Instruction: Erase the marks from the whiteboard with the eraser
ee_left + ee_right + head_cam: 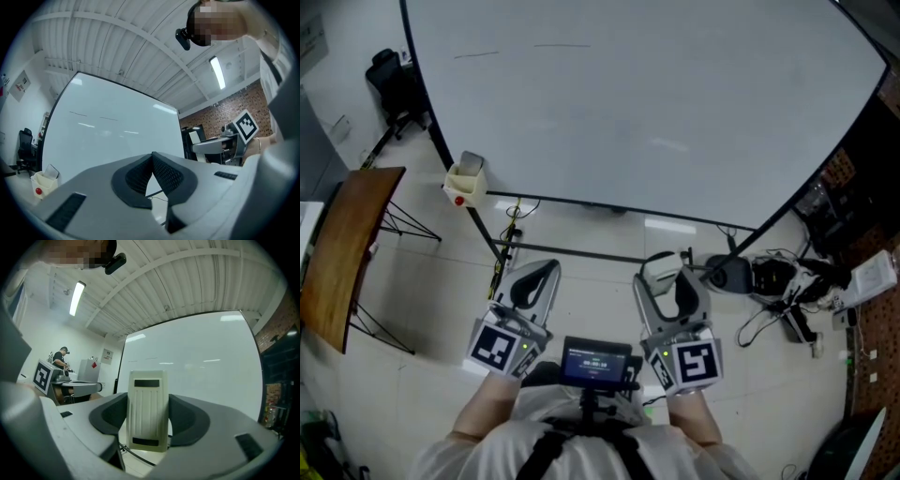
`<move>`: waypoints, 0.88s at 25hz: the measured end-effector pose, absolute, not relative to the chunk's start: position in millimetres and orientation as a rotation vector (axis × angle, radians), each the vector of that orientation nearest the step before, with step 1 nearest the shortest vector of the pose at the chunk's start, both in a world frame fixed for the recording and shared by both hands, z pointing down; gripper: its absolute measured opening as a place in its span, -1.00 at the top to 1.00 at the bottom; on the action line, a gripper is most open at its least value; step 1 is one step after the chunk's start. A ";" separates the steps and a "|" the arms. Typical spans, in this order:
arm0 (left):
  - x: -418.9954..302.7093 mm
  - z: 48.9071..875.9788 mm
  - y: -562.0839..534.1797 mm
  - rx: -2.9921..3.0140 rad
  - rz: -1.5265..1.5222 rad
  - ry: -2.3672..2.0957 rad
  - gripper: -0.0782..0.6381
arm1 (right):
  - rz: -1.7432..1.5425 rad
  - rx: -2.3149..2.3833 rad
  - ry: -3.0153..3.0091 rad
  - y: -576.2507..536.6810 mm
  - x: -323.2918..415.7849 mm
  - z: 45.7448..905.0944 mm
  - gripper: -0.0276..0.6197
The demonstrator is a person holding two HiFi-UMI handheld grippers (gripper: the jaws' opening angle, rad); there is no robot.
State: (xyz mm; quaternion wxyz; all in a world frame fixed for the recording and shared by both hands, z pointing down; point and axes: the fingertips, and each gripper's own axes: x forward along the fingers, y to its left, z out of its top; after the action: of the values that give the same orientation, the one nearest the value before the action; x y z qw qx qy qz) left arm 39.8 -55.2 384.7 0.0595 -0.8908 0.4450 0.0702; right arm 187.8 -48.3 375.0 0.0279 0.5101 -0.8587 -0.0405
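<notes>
A large whiteboard (647, 103) stands ahead of me, with two thin dark marks (534, 47) near its top edge; the marks (91, 115) also show in the left gripper view. My right gripper (666, 277) is shut on a cream ribbed eraser (148, 411), held upright between the jaws well short of the whiteboard (197, 366). The eraser (660, 270) shows white at the jaw tips in the head view. My left gripper (536, 279) is shut with nothing in it, its dark pads (152, 176) pressed together, also short of the board (108, 136).
A cream box (465, 178) with a red spot hangs at the board's lower left. A wooden table (342, 248) stands at left, a dark chair (394, 84) behind it. Cables and devices (787, 286) lie on the floor at right. A person (60, 359) stands far off.
</notes>
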 end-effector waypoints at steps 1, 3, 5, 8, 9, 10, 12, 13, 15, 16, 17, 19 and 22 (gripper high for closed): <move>41.5 384.1 -54.4 -2.712 0.206 1.344 0.76 | -0.125 1.578 -2.654 -47.6 188.4 374.2 0.11; 43.3 380.0 -54.6 -2.719 0.207 1.322 0.76 | -0.122 1.588 -2.662 -46.3 188.9 372.4 0.11; 43.9 375.7 -56.8 -2.724 0.213 1.294 0.76 | -0.122 1.606 -2.665 -46.6 188.8 370.4 0.11; 41.7 371.5 -62.7 -2.740 0.211 1.258 0.76 | -0.126 1.637 -2.663 -51.6 186.0 369.4 0.11; 40.3 369.5 -64.4 -2.732 0.215 1.242 0.76 | -0.125 1.645 -2.662 -52.8 185.2 369.8 0.11; 38.7 367.4 -65.4 -2.722 0.224 1.230 0.76 | -0.119 1.654 -2.661 -53.0 184.8 370.7 0.11; 34.8 367.2 -66.3 -2.721 0.227 1.223 0.76 | -0.094 1.666 -2.666 -52.3 183.4 373.1 0.11; 31.8 368.6 -67.6 -2.728 0.216 1.226 0.76 | -0.081 1.670 -2.673 -52.9 181.3 373.7 0.11; 24.6 368.1 -72.8 -2.722 0.219 1.237 0.76 | -0.069 1.679 -2.682 -56.2 176.8 372.9 0.11; 22.5 366.5 -75.1 -2.713 0.229 1.242 0.76 | -0.072 1.687 -2.680 -57.7 176.5 372.2 0.12; 22.1 365.4 -76.5 -2.709 0.236 1.246 0.76 | -0.078 1.693 -2.675 -58.6 177.5 371.5 0.12; 19.6 364.9 -79.2 -2.704 0.241 1.251 0.76 | -0.093 1.697 -2.668 -60.2 177.0 369.7 0.12; 9.3 365.1 -83.6 -2.703 0.240 1.256 0.76 | -0.103 1.690 -2.665 -64.5 167.6 368.3 0.12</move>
State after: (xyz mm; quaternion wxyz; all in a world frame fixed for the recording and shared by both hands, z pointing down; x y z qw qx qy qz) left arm 9.3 -83.6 365.1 0.0756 -0.9014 0.4188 0.0799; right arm 167.6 -64.5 368.3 -0.0078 0.5352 -0.8441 -0.0326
